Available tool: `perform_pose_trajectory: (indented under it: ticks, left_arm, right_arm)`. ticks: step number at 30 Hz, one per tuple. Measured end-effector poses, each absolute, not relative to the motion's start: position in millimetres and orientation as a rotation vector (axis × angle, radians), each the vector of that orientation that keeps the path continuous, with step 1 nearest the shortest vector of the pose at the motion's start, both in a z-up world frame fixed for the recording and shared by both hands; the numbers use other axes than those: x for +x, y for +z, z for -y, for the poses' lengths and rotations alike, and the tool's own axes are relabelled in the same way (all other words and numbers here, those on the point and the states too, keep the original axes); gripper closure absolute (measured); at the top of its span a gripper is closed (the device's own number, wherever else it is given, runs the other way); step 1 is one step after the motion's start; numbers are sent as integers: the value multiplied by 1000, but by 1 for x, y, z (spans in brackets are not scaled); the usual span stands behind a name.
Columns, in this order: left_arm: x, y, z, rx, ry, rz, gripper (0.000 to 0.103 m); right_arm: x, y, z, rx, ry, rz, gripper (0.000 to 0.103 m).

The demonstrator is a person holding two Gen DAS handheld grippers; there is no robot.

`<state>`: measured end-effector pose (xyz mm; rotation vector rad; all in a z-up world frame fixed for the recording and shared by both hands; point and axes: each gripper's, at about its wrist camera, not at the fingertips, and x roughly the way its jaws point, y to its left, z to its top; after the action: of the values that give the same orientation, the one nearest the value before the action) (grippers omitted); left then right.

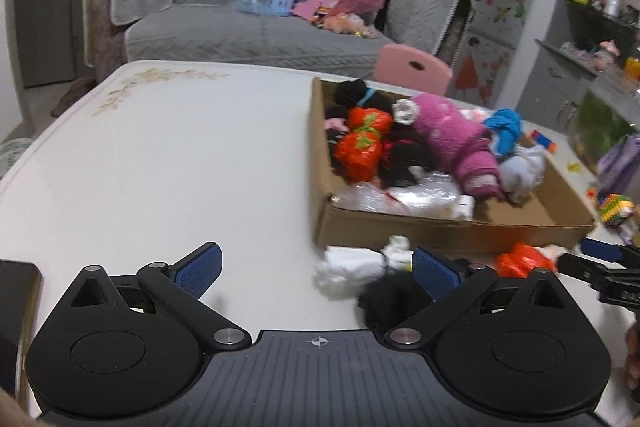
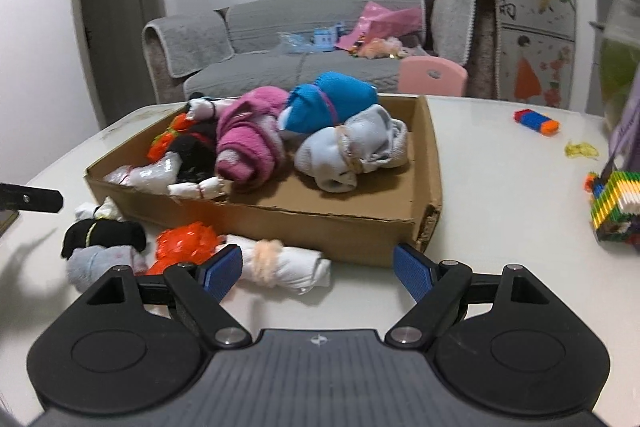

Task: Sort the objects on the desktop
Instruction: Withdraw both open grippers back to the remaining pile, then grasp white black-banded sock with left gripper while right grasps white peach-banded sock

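On the table [image 2: 500,163], along the near wall of the cardboard box [image 2: 280,227], several bundles lie outside it. Farthest left in the right wrist view is a black rolled bundle [image 2: 104,233] with a pale grey one [image 2: 90,267] just in front of it, touching. Next comes a crinkled orange bundle [image 2: 186,241], then a white rolled bundle [image 2: 288,267] tied with a peach band, lying close against the box's near wall.

The left tongs [image 1: 318,267] stand wide with nothing between the pads; their right finger sits over a black bundle [image 1: 390,301] and a white one [image 1: 348,265] near the box's near-left corner. The right tongs [image 2: 318,267] are also wide and empty, the left pad just beside the white bundle's left end.

The step in hand looks like picking up the white bundle to drop it into the box. To do it well, the right tongs should shift left so that both pads straddle the roll across its short width, near the band where it is firmest, then close fully before lifting. Soft cloth compresses, so a shallow pinch may slip.

The white bundle looks soft and tightly rolled, its right end loose and frayed. The box already holds pink, blue, grey, black and orange bundles piled toward its left and far sides, with bare cardboard near its near-right corner.
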<state>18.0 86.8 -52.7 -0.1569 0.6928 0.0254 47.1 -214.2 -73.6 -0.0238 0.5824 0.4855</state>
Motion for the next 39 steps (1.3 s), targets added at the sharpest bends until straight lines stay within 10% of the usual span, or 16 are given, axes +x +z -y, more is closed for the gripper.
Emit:
perform_pose_trajectory:
  ticks: [16,27,39]
  left_arm:
    - [52,-67,-57,-81,-26,-774,2]
    - [44,-68,-80,-166,1,-791,36]
    - [19,-71,-90,-159,9,-811,50]
  right_arm:
    - [46,-77,203,-41,507,-608,18]
    - [43,-78,184,-51,489,-647,34]
    - [36,-77,196,-24,473,-645,42]
